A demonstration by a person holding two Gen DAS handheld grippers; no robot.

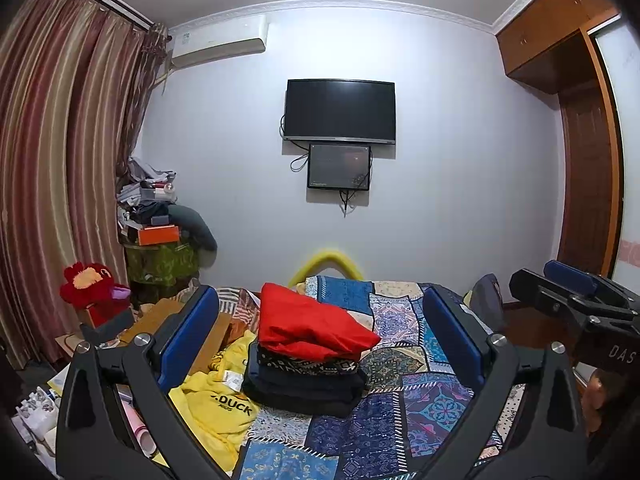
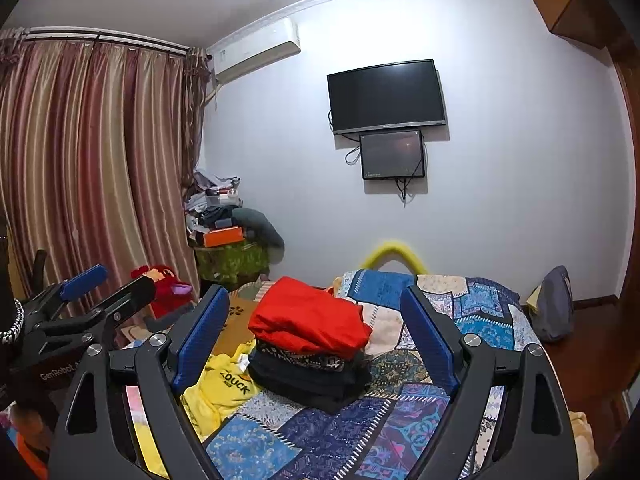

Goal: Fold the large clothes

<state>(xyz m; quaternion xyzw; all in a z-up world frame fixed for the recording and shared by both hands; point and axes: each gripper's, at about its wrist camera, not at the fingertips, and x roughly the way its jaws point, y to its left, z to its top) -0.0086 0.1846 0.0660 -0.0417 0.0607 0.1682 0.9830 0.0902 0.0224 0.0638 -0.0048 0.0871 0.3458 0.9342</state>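
A stack of folded clothes stands on the bed: a red garment (image 1: 312,326) (image 2: 310,320) on top, a patterned black piece (image 1: 308,364) and dark garments (image 1: 308,390) below. An unfolded yellow garment (image 1: 216,408) (image 2: 224,388) with "DUCK" lettering lies crumpled to the left of the stack. My left gripper (image 1: 320,320) is open and empty, held above the bed in front of the stack. My right gripper (image 2: 316,320) is open and empty, also facing the stack. Each gripper shows at the edge of the other's view: the right one (image 1: 568,292), the left one (image 2: 100,288).
The bed has a blue patchwork cover (image 1: 400,420). A brown cloth (image 1: 160,320) and a red plush toy (image 1: 90,284) lie at the left. A cluttered pile (image 1: 156,216) stands in the corner by the curtains (image 1: 60,160). A wardrobe (image 1: 580,120) is on the right.
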